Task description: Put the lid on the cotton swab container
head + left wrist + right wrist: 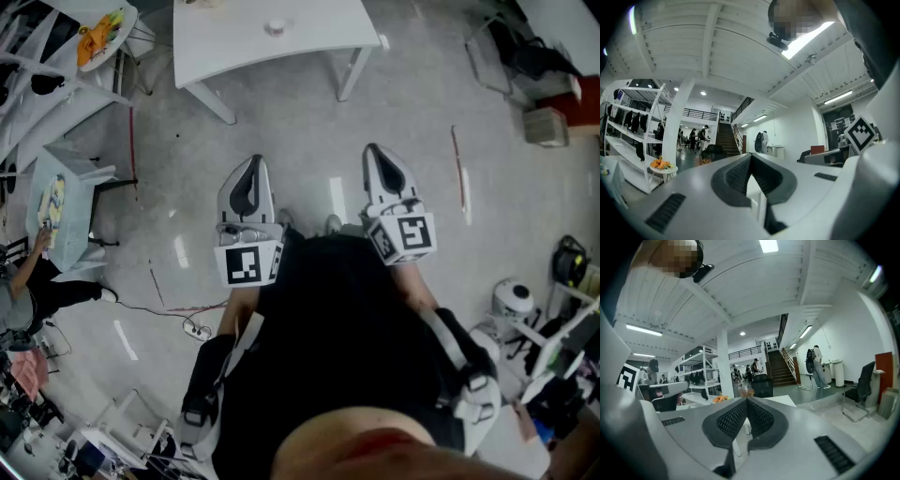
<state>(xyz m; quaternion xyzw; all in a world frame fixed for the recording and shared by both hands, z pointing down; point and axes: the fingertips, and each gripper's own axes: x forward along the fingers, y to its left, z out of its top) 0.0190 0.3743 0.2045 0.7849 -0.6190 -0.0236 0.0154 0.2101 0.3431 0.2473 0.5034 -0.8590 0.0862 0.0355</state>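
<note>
**Near.** Person's black top (337, 356) fills the lower head view. Just ahead, 2 grey-and-white two-jaw grippers are held side by side, not touching each other.
- left gripper (252, 161): jaws together, dark ribbed pads meeting at the tips, nothing between them.
- right gripper (372, 148): likewise, jaws together and nothing held.
- Each carries 1 cube w/ black-and-white square markers: left marker cube (248, 263), right marker cube (405, 236).

**Mid.** Glossy pale grey floor (309, 178) w/ thin red tape lines (458, 169). 1 white power strip (197, 330) lies on a dark cable to the person's left.

**Far.**
- White rectangular table (319, 42) at the top of the head view.
- On it sits 1 small round pale object (275, 26), back from the near edge and approx. midway between the side edges.
- It is too small to tell whether this is the cotton swab container or its lid. It is well apart from both grippers.
- Top left: 1 round white side table (105, 42) carrying orange items.

**Room (gripper views).**
- White boarded ceiling (712, 56) w/ beams and a bright strip light (811, 37).
- 1 white column (677, 126).
- Dark staircase (725, 139) w/ handrails.
- White shelving rack (628, 136) hung w/ dark garments.
- 1 black office chair (860, 390).
- Standing person (816, 366) by the stairs; others further off, indistinct.
</note>
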